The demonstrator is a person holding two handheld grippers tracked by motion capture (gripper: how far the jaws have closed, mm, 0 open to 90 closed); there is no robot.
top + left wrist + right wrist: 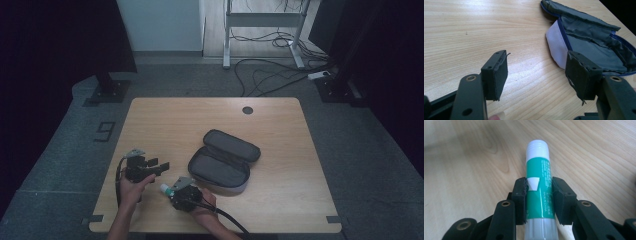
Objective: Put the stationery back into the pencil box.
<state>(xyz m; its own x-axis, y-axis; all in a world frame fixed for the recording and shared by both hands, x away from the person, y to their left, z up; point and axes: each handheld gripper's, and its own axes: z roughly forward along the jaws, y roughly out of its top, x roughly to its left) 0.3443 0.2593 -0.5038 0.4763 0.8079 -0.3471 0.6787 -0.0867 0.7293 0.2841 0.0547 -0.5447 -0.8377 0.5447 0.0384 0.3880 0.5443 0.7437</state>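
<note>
Right tool (539, 192) is clamped on a green and white glue stick (538, 187), held just over the worktop (280, 165) near its front edge. Left tool (536, 72) just beside it, jaws wide apart, nothing in them. Further back sits the unzipped grey pencil case (224, 160).
</note>
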